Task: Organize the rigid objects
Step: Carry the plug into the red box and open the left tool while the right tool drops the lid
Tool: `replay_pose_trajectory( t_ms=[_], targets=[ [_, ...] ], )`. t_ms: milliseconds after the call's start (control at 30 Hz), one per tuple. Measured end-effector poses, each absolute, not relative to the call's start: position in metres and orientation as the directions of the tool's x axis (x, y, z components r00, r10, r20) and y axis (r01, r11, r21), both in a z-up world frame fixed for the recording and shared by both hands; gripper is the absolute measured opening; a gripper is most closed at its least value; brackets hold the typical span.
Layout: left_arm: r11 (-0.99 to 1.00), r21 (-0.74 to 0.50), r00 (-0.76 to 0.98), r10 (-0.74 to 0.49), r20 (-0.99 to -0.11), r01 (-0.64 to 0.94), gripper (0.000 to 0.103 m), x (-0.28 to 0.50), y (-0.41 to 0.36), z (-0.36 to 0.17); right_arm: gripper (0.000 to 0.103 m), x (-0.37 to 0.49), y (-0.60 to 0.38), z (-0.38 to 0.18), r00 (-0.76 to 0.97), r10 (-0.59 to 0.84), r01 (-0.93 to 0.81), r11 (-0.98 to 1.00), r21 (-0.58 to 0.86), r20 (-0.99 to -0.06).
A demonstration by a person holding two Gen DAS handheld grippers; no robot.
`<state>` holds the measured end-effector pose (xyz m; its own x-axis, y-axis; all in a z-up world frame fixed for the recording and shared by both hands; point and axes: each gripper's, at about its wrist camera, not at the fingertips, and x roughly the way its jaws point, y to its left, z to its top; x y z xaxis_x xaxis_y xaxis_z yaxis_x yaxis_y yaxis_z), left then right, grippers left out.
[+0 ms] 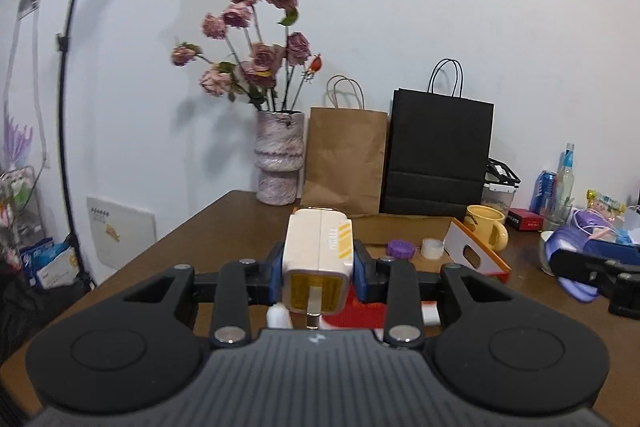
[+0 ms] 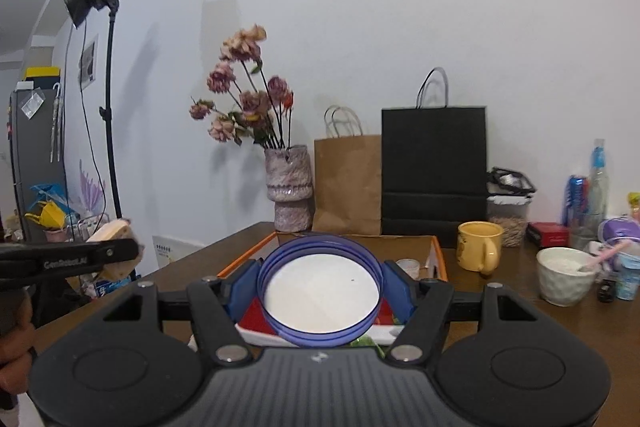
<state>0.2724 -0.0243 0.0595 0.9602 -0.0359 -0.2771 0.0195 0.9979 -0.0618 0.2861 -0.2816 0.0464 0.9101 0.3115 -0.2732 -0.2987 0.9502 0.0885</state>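
A cream-white plastic charger block with yellow stripes (image 1: pixel 318 259) sits upright, clamped at its sides, prong face toward the camera, at the view's 6 o'clock. A round blue-rimmed plastic lid with a white inside (image 2: pixel 320 291) is gripped at 3 and 9 o'clock, its hollow facing the camera.

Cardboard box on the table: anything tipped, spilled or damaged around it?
Nothing spilled or broken. The cardboard box has one side flap folded outward and leaning askew beside the yellow mug. A purple lid and tape roll lie loose inside.
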Motion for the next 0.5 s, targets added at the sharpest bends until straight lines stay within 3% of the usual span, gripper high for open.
replay_pose_trajectory(
  t_ms=[233,400,500],
  targets=[
    [0.992,-0.096,0.900,-0.117,-0.419,0.085,0.033,0.414,-0.022,0.063,0.066,0.427,-0.268,0.054,0.843,0.377,-0.354,0.926,0.133,-0.383],
    [0.990,-0.101,0.777,-0.139,-0.614,0.098,0.033,0.532,-0.017,0.036,0.066,0.551,-0.248,0.039,0.767,0.396,-0.342,0.918,0.201,-0.504],
    [0.992,-0.100,0.697,-0.126,-0.706,0.078,0.033,0.586,-0.011,0.012,0.066,0.623,-0.245,0.011,0.670,0.437,-0.291,0.898,0.329,-0.600]
  ],
)
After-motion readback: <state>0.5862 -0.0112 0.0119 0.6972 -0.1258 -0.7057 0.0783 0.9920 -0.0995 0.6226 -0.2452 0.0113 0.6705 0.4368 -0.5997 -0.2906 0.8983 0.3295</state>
